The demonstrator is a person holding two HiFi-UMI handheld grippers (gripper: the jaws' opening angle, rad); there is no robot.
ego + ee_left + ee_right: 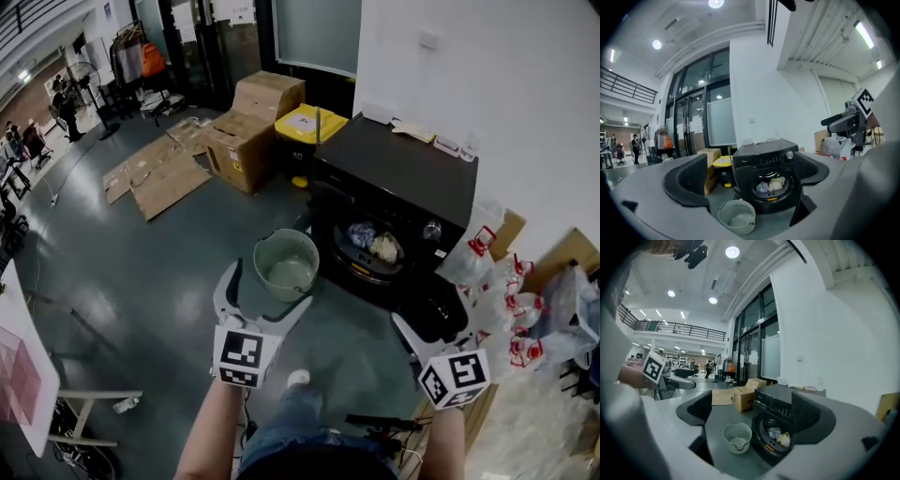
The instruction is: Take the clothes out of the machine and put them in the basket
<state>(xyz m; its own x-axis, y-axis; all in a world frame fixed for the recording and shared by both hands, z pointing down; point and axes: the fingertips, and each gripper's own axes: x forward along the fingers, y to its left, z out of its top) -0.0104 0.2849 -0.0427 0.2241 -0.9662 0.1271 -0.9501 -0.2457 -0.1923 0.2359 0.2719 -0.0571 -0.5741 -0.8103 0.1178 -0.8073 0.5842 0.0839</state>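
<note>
The left gripper (pixel 271 285) stands with its jaws spread wide and nothing between them, and the right gripper (pixel 429 321) is the same: wide apart and empty. Both are held out in front of the person, well short of the work. Past the left gripper's jaws a pale green basket (pixel 286 264) stands empty on the grey floor (pixel 141 281), just beside the front of the black washing machine (pixel 398 173). The machine's round door (pixel 434 309) hangs open toward the right gripper. The clothes (pixel 375 246), a bluish piece and a cream one, lie bunched low in the drum, none of them moved yet, so the task looks to be at its very start. The likeliest trouble is at the drum mouth. A jaw reaching in from the right could knock the open door or catch the rim, and a pinch on one loose fold could let the garment slide out and fall on the floor short of the basket. The basket looks light and sits in the left gripper's way, so a careless sweep could tip it or shove it aside.
</note>
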